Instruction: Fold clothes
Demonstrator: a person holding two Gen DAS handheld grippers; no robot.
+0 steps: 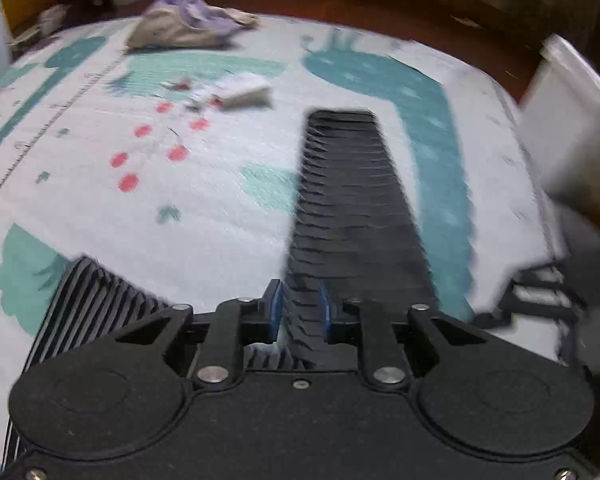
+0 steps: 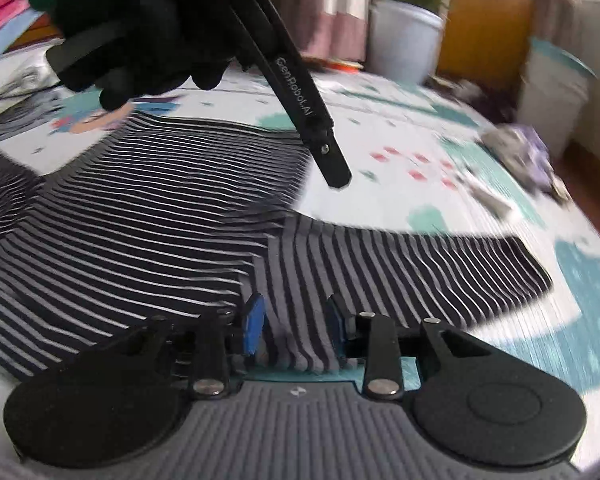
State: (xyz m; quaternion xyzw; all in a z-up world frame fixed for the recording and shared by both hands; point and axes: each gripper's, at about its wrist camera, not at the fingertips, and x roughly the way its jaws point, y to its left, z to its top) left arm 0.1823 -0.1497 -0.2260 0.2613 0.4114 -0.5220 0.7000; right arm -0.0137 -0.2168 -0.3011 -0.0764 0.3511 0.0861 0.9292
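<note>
The striped shirt (image 2: 140,208) is soft knit cloth, black with thin white lines, and matt, lying on a play mat (image 1: 220,200) whose printed surface looks finely ribbed and faintly sheeny. Each gripper (image 2: 296,324) is matt black plastic with bright metal rivets and blue, rubbery-looking pads (image 2: 252,324). The crumpled bundle (image 1: 188,20) far off is probably cloth, though blurred.

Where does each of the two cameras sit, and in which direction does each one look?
Left wrist: sits on the left gripper, looks down along the striped garment sleeve between its pads; the other gripper's edge shows at right.
Right wrist: sits on the right gripper, looks across the garment's body; a gloved hand shows above, holding the other gripper.
Shared: the garment, the printed mat and the crumpled pile of clothes.
</note>
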